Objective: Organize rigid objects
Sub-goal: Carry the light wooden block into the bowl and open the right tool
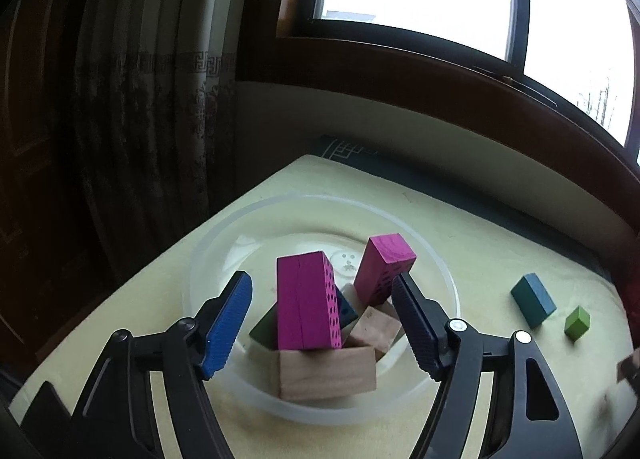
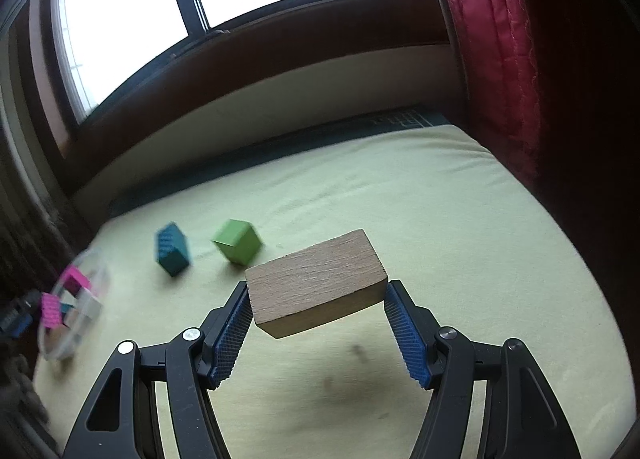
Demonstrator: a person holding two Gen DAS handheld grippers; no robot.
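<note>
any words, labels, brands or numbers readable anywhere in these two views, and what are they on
None: no readable text in either view.
The clear plastic bowl has an embossed mark on its base, a small face-like shape, not letters.
The magenta blocks carry rows of black dots only, no numerals.
The plain wooden block held in the right gripper shows wood grain only.
The curtain band is a geometric key pattern, not writing.

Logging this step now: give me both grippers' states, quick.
Left gripper: open, holding nothing, over the clear plastic bowl of blocks.
Right gripper: closed on the plain brown wooden block, lifted off the yellow-green mat.
</note>
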